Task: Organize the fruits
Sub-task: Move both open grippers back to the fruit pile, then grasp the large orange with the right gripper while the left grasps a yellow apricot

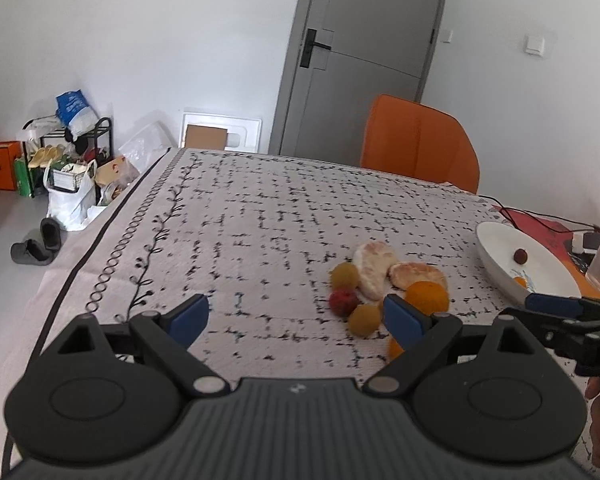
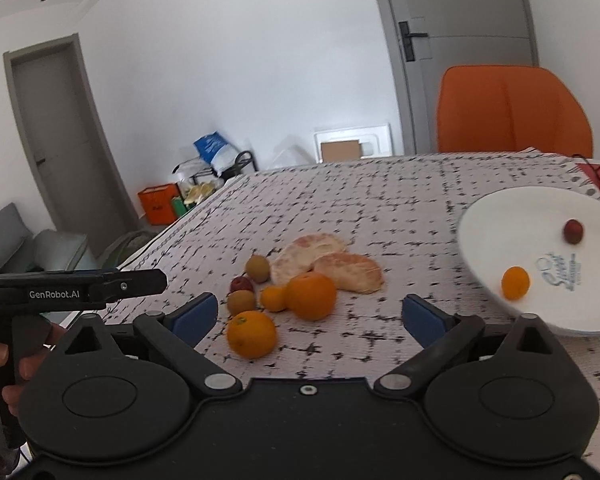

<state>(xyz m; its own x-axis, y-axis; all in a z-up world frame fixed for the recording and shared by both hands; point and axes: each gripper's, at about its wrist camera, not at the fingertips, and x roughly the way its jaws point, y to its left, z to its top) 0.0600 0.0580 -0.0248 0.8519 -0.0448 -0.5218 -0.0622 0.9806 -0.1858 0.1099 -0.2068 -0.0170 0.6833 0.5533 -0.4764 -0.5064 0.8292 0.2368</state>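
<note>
Right wrist: right gripper [image 2: 310,314] gapes, tilted down over oranges [image 2: 252,334].

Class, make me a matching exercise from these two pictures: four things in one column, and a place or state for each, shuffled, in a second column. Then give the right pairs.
Things
1. small red fruit
2. large orange
3. orange chair
4. right gripper

Places or states
A. behind the table's far edge
B. open, holding nothing
C. in the white plate
D. on the tablecloth, nearest the camera in the right wrist view

Pairs: 1-C, 2-D, 3-A, 4-B
</note>
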